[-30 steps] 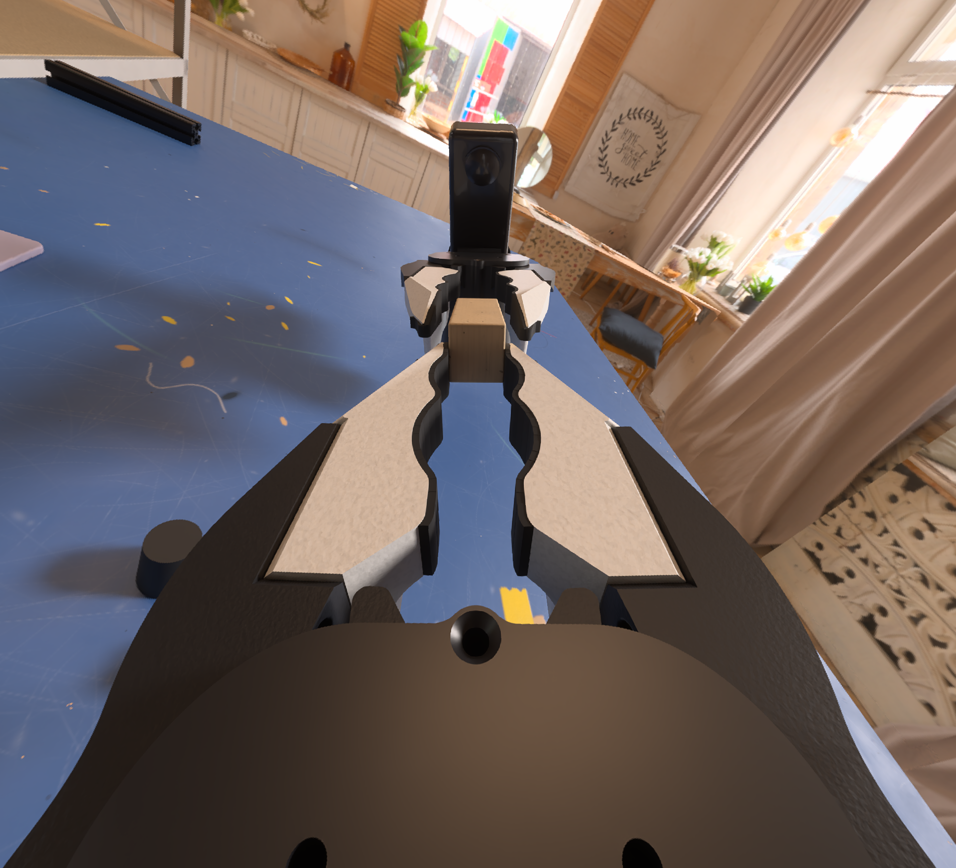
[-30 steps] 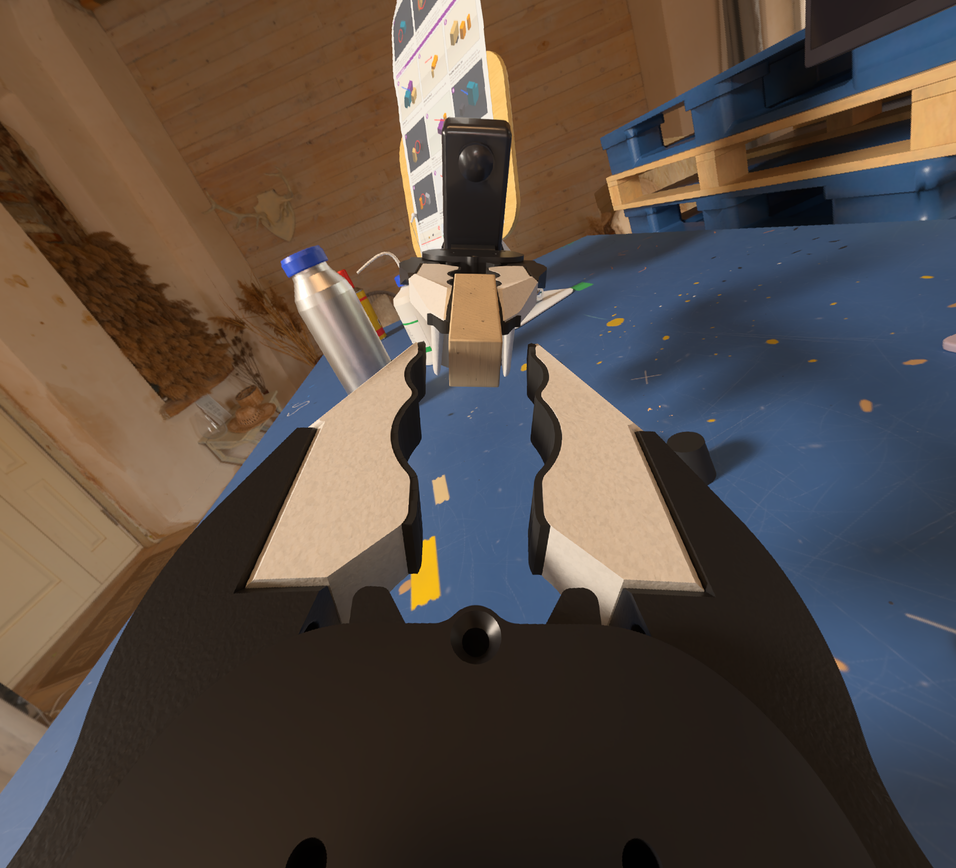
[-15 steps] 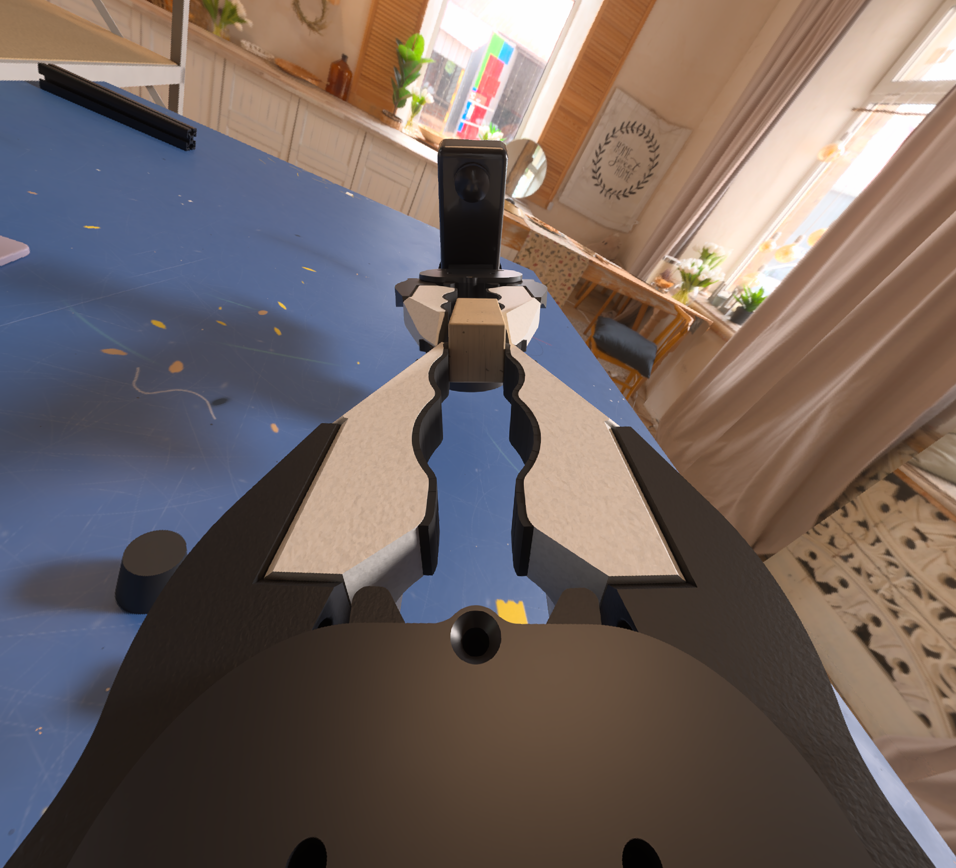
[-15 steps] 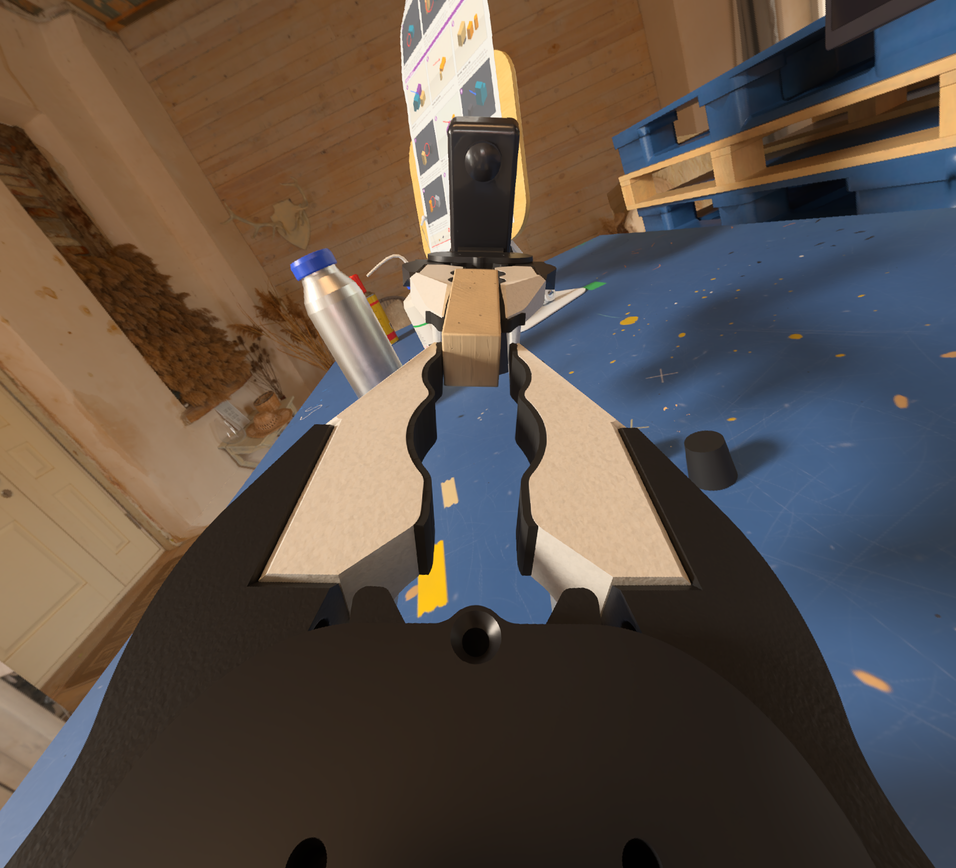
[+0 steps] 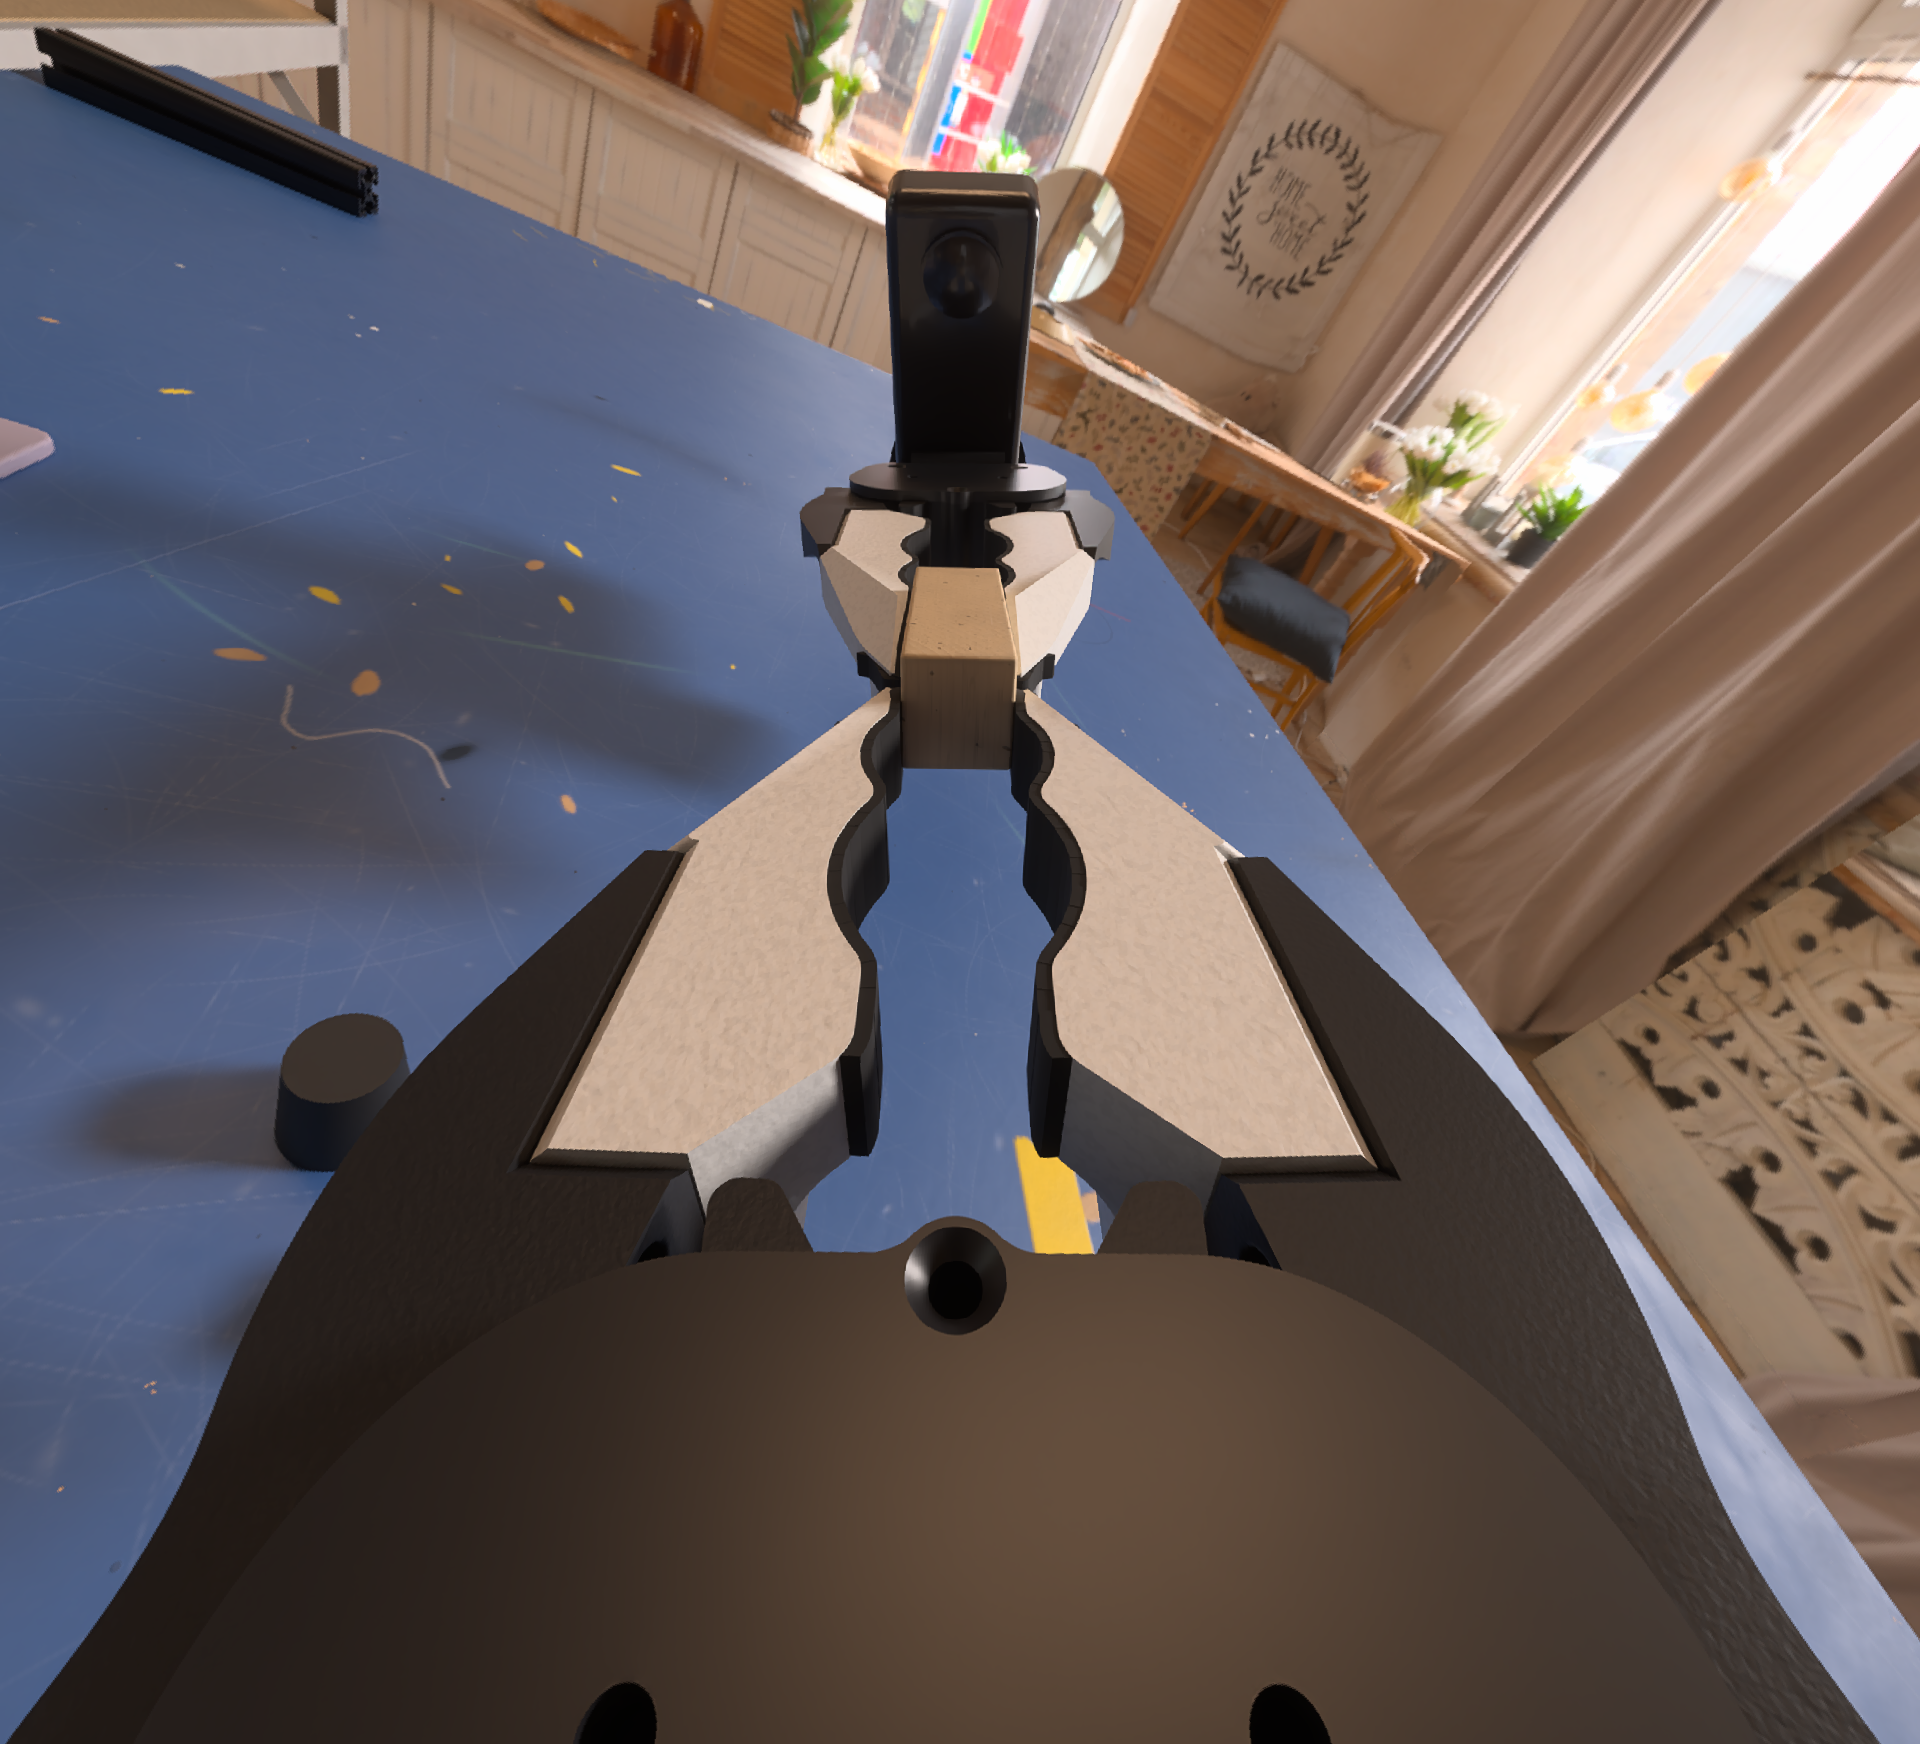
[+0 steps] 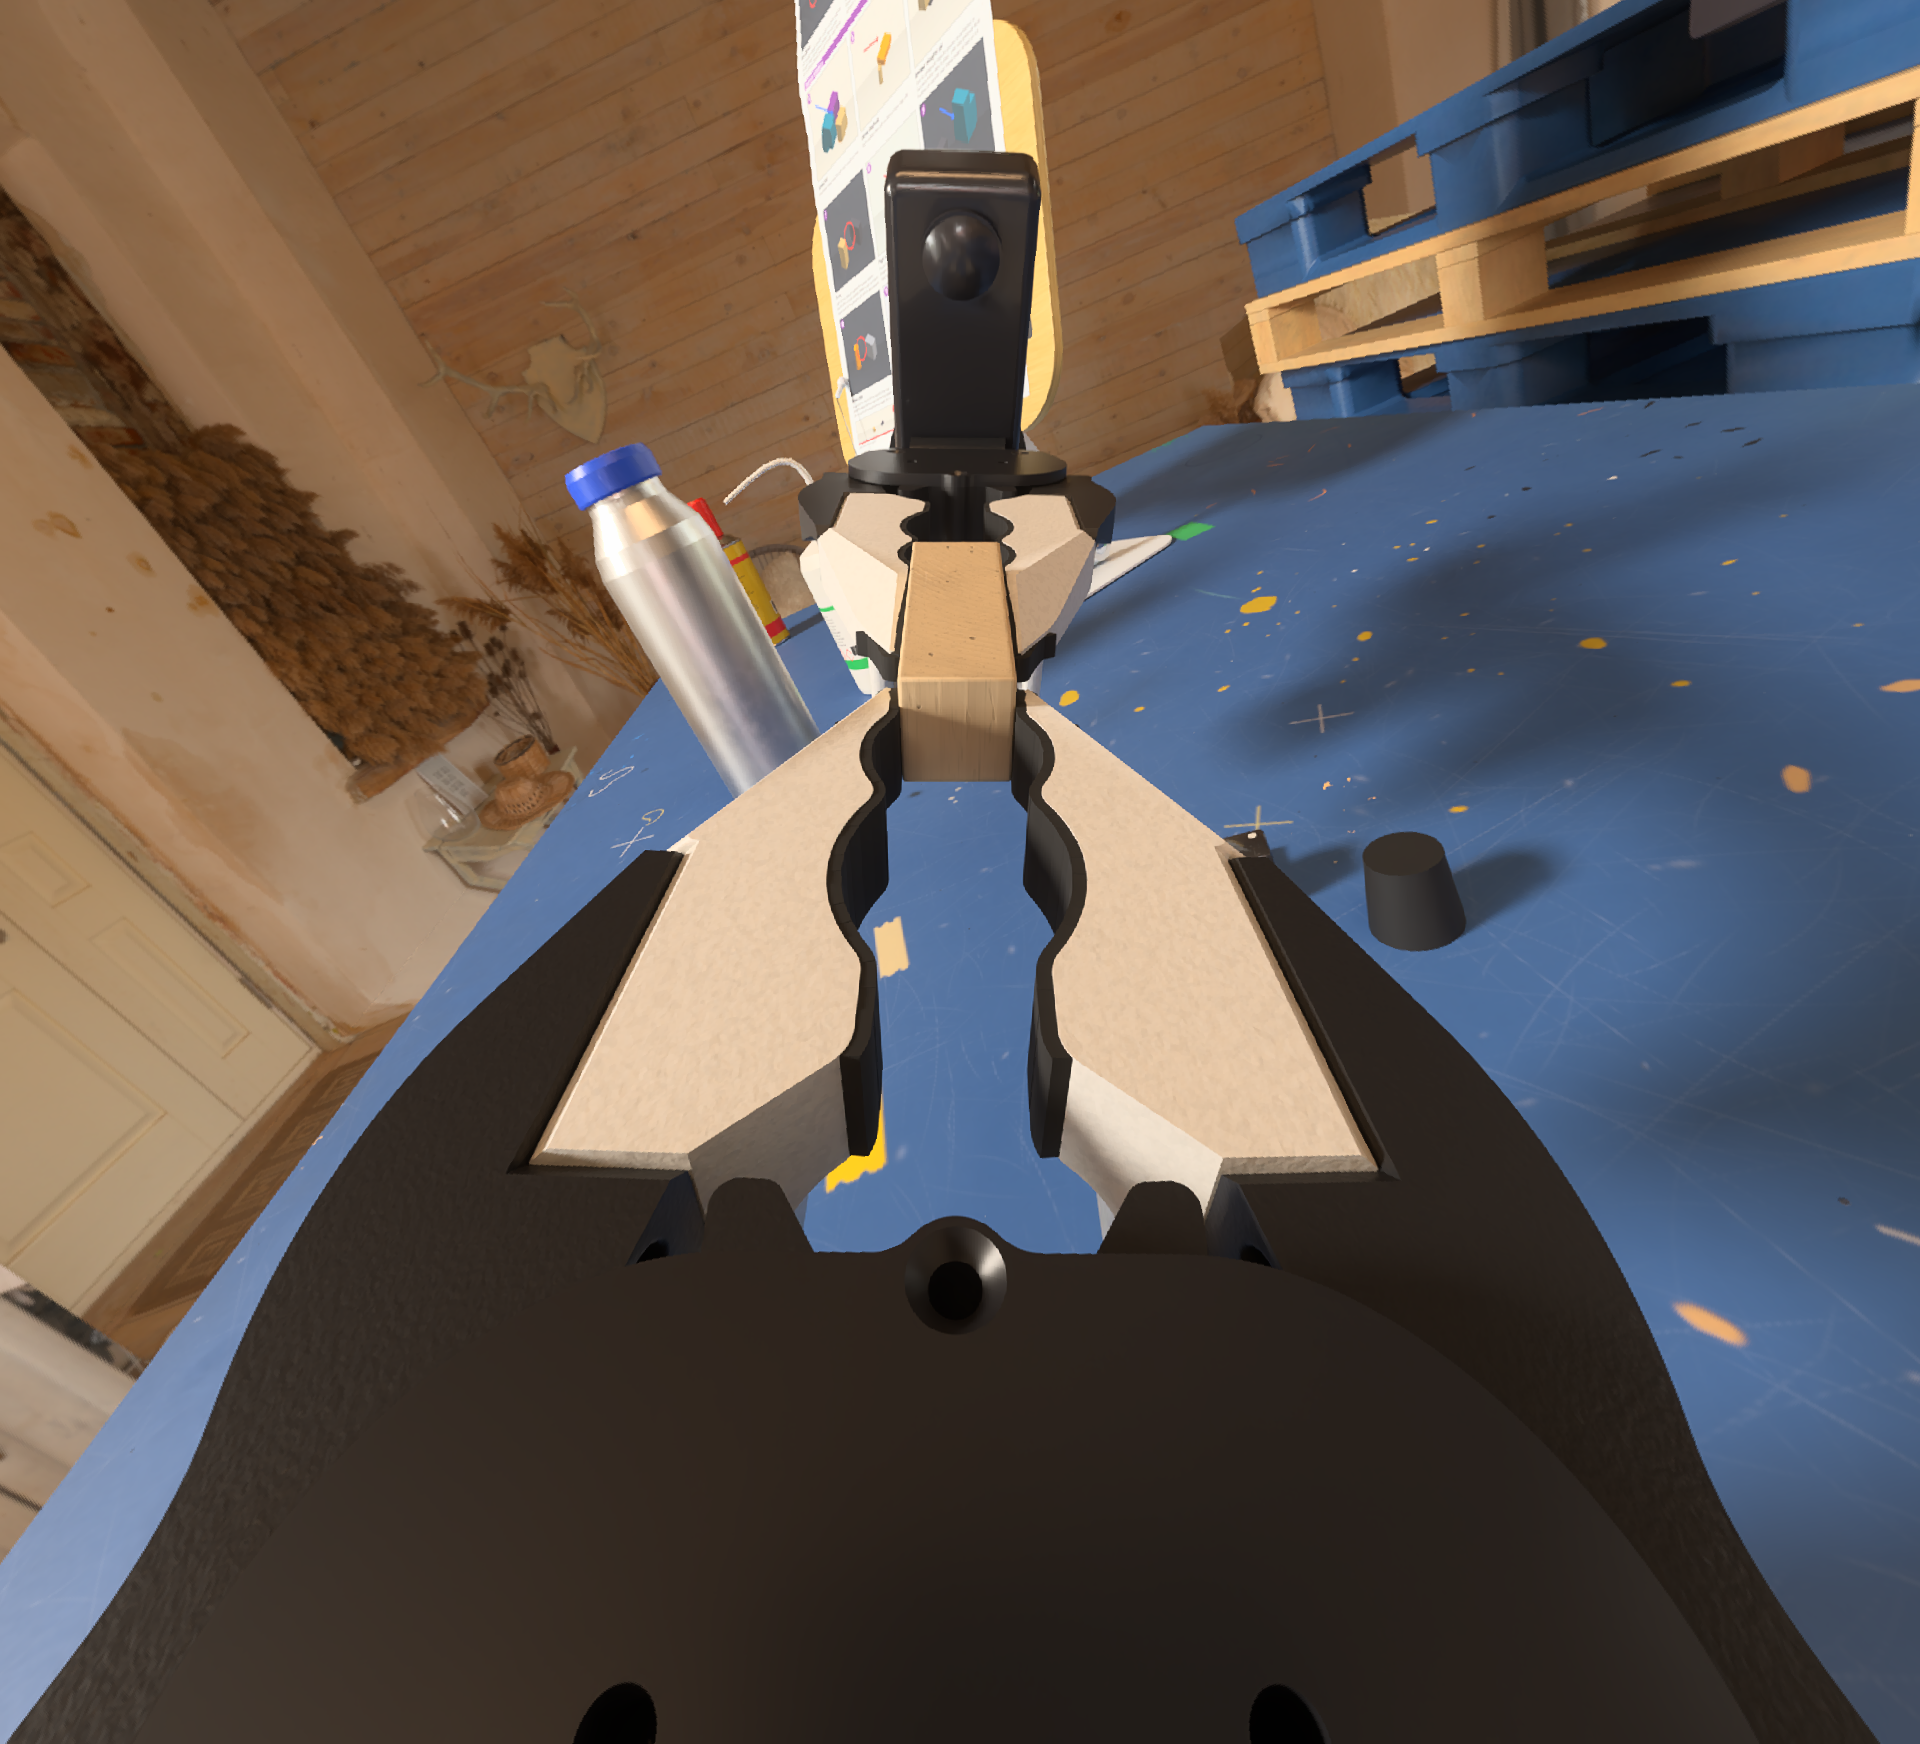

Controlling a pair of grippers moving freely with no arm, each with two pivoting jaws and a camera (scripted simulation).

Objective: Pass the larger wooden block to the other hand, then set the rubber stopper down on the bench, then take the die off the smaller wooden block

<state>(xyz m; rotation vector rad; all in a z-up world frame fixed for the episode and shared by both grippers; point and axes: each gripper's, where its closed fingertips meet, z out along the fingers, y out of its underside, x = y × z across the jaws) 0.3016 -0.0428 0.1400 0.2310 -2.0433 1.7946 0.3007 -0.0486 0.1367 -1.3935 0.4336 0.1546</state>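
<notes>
The larger wooden block hangs in the air between my two grippers, which face each other. My left gripper is shut on one end of it. My right gripper is shut on the other end. Each view shows the other gripper's fingers clamped on the far end. The black rubber stopper stands on the blue bench, to the left of and below my left gripper; it also shows in the right wrist view. The die and the smaller block are out of view.
A black rail lies at the bench's far left, by a shelf frame. A silver bottle with a blue cap and a red-yellow can stand near the bench edge. Blue and wooden pallets lie beyond. The bench edge runs close on one side.
My right gripper, open a second ago, moved onto the block's free end and shut on it. My left gripper stayed shut on the block.
</notes>
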